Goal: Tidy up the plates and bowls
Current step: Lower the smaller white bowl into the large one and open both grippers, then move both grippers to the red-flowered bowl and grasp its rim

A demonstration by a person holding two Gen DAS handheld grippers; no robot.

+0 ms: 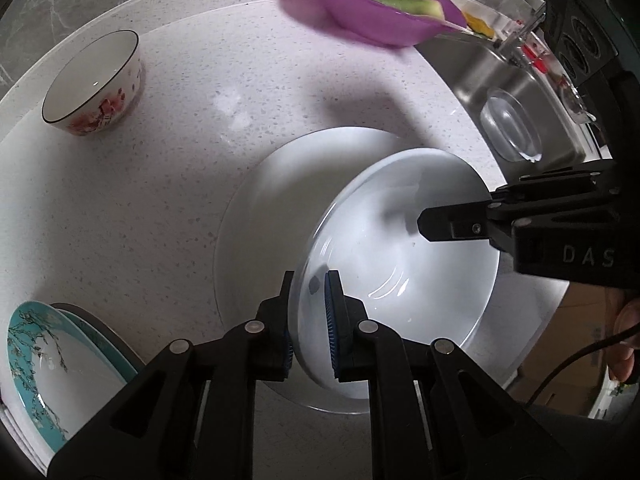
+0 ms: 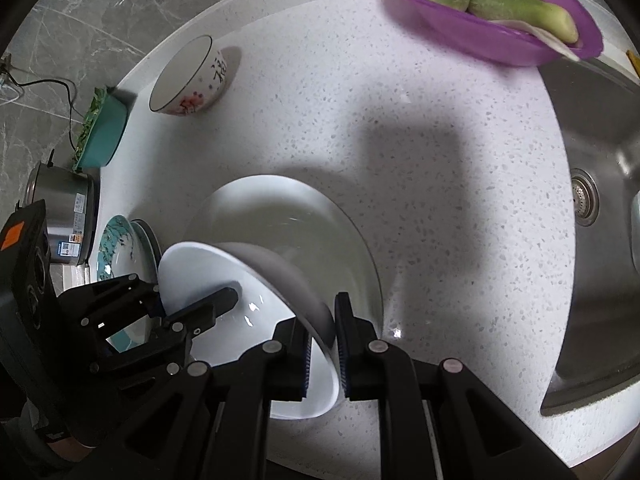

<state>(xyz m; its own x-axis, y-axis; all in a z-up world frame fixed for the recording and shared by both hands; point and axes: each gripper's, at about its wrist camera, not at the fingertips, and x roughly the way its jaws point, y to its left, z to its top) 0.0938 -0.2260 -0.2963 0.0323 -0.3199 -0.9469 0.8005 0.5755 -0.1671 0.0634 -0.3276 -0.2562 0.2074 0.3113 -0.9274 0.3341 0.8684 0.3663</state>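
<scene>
Taking the white bowl [image 1: 400, 256] as the landmark: far to its left, at the counter's edge, leans a teal-rimmed plate [image 1: 36, 364] painted with branches, and up-left of the bowl stands a small bowl with red flowers [image 1: 94, 82] on the speckled white counter [image 1: 180, 200]. The white bowl itself is tilted over a large white plate [image 1: 256, 216] that lies flat on the counter beneath and behind it. The left gripper [image 1: 308, 320] pinches the bowl's near-left rim: its jaws are drawn in to a narrow gap with the bowl's wall between the blue pads, one pad inside and one outside. The right gripper [image 2: 322, 344] grips the opposite rim the same way, jaws nearly together with the wall clamped between the pads; in the left wrist view only one of its fingers [image 1: 456, 224] shows, reaching into the bowl from the right. Beyond the bowl, at the far right of the counter, sits a purple bowl [image 2: 488, 12] holding green vegetable pieces [image 2: 504, 4], and right of that the steel sink [image 2: 592, 184] drops away.
</scene>
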